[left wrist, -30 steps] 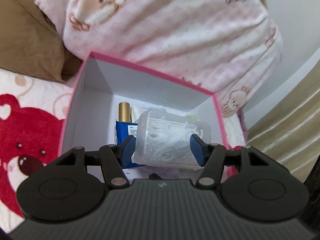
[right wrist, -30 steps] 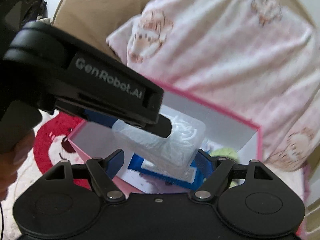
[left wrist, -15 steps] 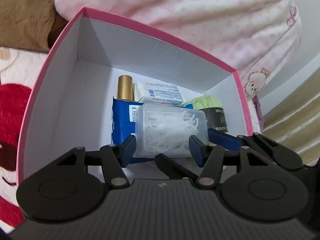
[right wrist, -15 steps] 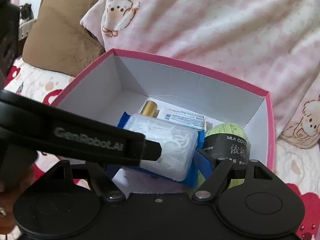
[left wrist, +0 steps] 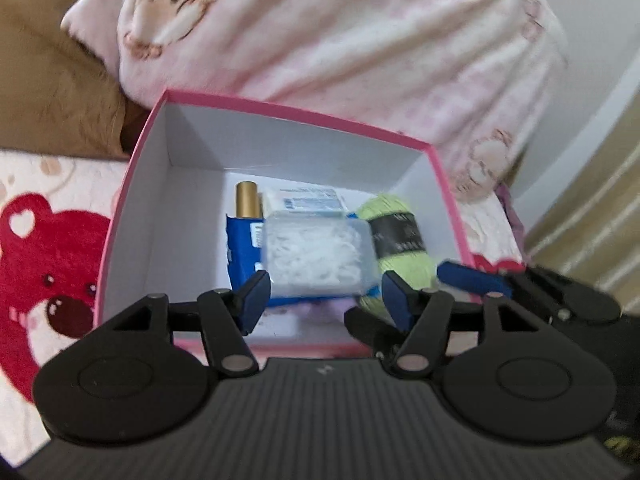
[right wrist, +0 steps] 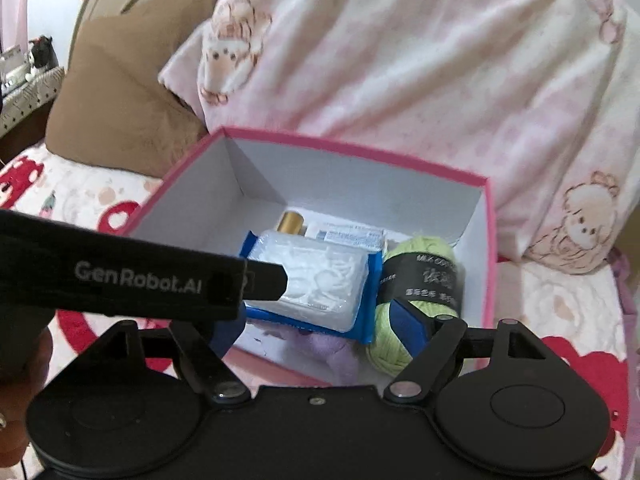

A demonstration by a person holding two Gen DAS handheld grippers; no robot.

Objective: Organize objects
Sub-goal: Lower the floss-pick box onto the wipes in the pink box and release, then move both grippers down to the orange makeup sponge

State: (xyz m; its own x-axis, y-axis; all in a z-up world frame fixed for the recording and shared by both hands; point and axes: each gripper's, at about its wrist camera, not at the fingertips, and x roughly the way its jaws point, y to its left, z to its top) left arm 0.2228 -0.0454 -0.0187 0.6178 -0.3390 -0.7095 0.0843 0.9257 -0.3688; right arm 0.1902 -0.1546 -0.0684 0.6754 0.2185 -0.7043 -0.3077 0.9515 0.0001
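The clear plastic case [left wrist: 318,256] of white picks lies flat inside the pink box [left wrist: 280,110], resting on top of a blue packet [left wrist: 240,256]. In the right wrist view the same case [right wrist: 320,280] sits with the blue packet [right wrist: 370,300] showing around its edges.

My left claw [left wrist: 324,296] stands wide open at the box's near wall, its blue pads on either side of the case but apart from it; it grips nothing. My right claw [right wrist: 324,326] is also spread wide and grips nothing (its left pad is partly hidden behind the left tool's black finger, which crosses that view). In the left wrist view one blue fingertip [left wrist: 472,278] of the right claw shows at the box's right wall.

Contents around the case:
- A ball of green yarn [left wrist: 404,240] with a black label lies just to its right, touching the packet.
- A gold tube [left wrist: 247,200] stands behind the packet's left end.
- A white labelled pack [left wrist: 308,198] lies behind the case.
- A soft lilac item [right wrist: 320,350] sits at the near wall; I cannot tell what it is.

The box rests on a bedspread [left wrist: 52,240] printed with red bears. Behind it lie a pink quilt [left wrist: 340,40] and a brown pillow [left wrist: 52,92].
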